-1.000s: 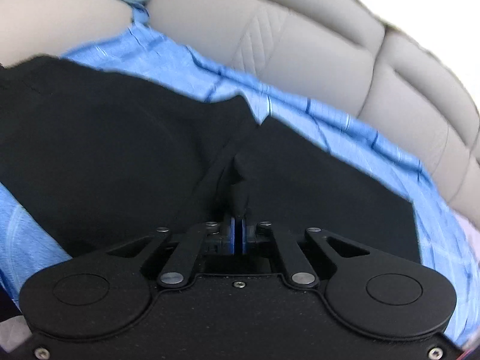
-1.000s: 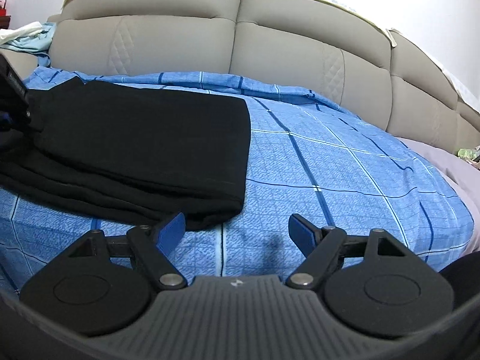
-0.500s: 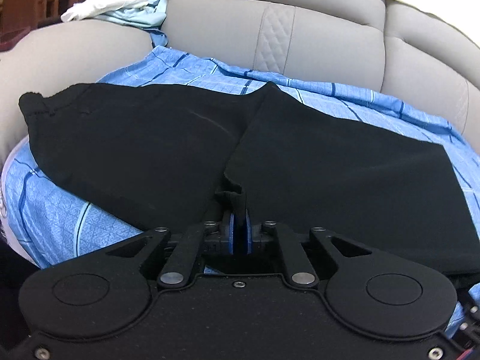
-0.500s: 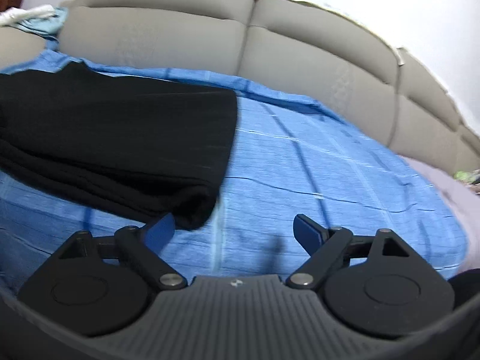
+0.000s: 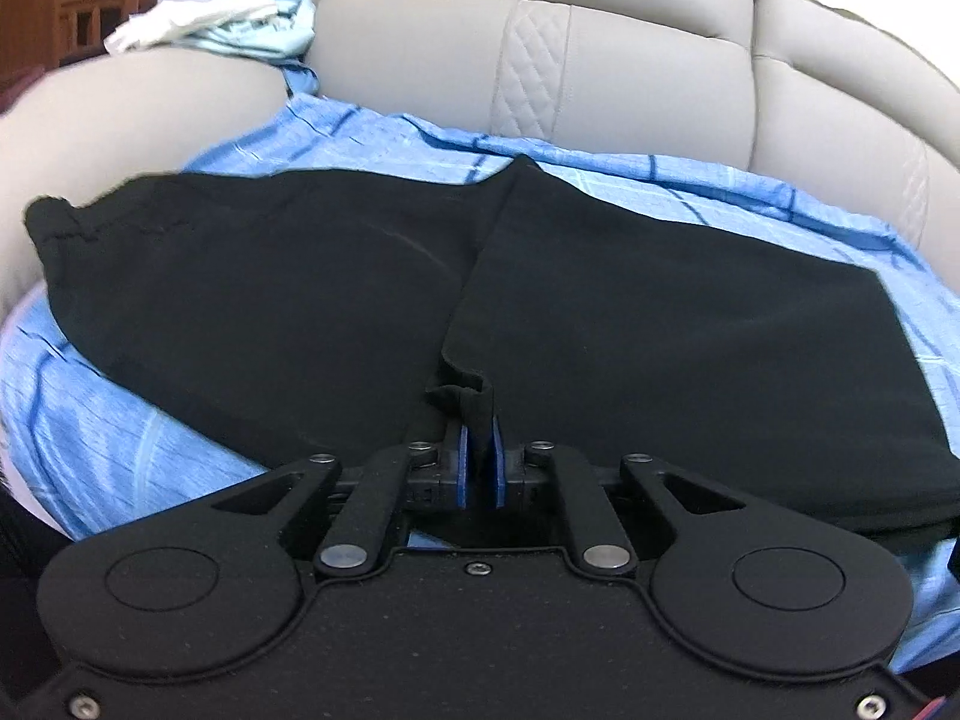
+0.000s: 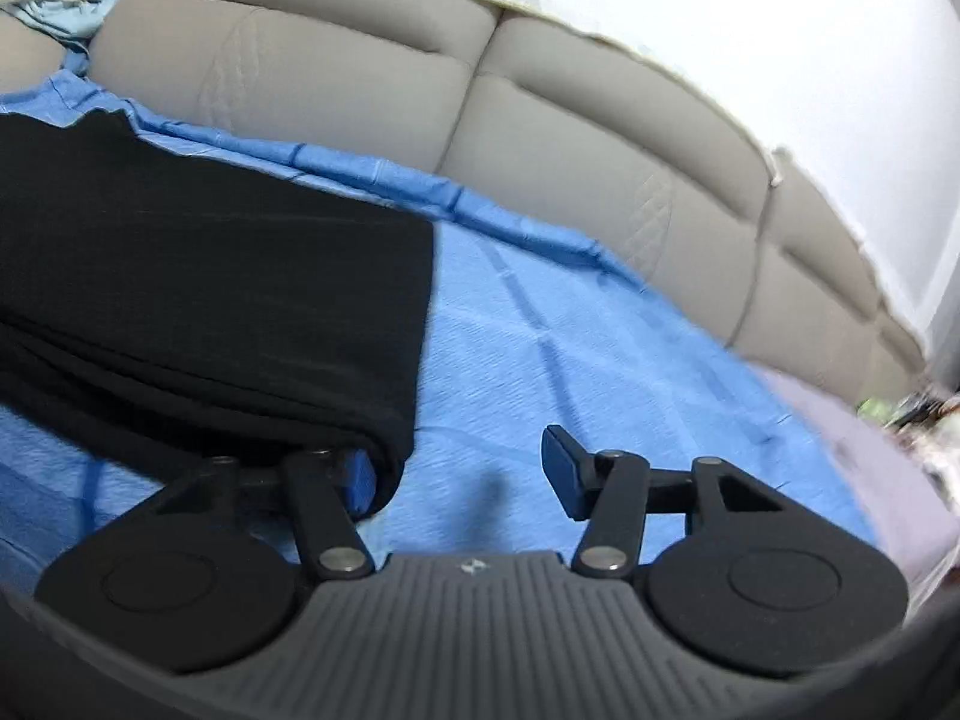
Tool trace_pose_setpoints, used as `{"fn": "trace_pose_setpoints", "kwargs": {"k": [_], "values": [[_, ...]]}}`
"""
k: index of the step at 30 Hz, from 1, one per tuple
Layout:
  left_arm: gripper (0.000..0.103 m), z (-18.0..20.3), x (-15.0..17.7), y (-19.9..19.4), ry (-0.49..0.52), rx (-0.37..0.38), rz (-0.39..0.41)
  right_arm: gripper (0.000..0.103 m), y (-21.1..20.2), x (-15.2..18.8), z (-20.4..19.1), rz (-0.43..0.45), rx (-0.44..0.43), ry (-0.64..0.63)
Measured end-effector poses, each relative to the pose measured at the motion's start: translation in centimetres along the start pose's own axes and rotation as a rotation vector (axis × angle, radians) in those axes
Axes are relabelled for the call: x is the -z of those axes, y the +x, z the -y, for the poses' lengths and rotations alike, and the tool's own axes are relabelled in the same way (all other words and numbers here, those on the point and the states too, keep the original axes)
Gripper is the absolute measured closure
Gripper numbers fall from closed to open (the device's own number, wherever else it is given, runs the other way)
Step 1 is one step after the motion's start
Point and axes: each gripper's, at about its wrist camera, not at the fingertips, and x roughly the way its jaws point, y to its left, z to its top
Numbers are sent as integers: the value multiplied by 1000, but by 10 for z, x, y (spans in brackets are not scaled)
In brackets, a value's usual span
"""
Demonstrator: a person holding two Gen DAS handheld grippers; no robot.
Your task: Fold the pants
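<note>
Black pants [image 5: 660,312] lie spread on a blue checked sheet [image 5: 120,456], folded lengthwise, with the waist end at the left. My left gripper [image 5: 477,456] is shut on a bunched bit of the pants' near edge, at the seam where two layers meet. In the right wrist view the pants [image 6: 210,300] fill the left half, their end edge running down the middle. My right gripper [image 6: 459,465] is open, low over the sheet, its left fingertip [image 6: 360,474] at the pants' near corner.
A grey padded headboard [image 5: 600,72] runs along the back, also in the right wrist view [image 6: 540,138]. Loose white and pale blue clothes [image 5: 210,24] lie at the far left. A wooden shelf [image 5: 72,0] stands beyond. A lilac cover [image 6: 870,468] lies at the right.
My left gripper has pulled back and lowered with the pants' edge, and the pants now lie flatter. My right gripper has moved left toward the pants' near corner, staying open.
</note>
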Motion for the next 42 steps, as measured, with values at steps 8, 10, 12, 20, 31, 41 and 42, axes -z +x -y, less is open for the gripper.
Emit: {"fn": "trace_pose_setpoints", "kwargs": {"k": [8, 10, 12, 20, 31, 41, 42], "values": [[92, 4, 6, -2, 32, -11, 16, 18, -2, 18, 0, 26, 16, -134], [92, 1, 6, -3, 35, -6, 14, 14, -3, 13, 4, -8, -6, -104], [91, -2, 6, -5, 35, -1, 9, 14, -8, 5, 16, -37, -81, -31], [66, -8, 6, -11, 27, 75, 10, 7, -41, -19, 45, -5, -399, 139], [50, -18, 4, -3, 40, 26, 3, 32, 19, -53, 18, 1, -369, 239], [47, -18, 9, 0, 65, 31, 24, 30, 39, -21, -16, -19, -331, 207], [46, -18, 9, -1, 66, 30, 26, 27, 40, -20, -15, -9, -333, 213]]}}
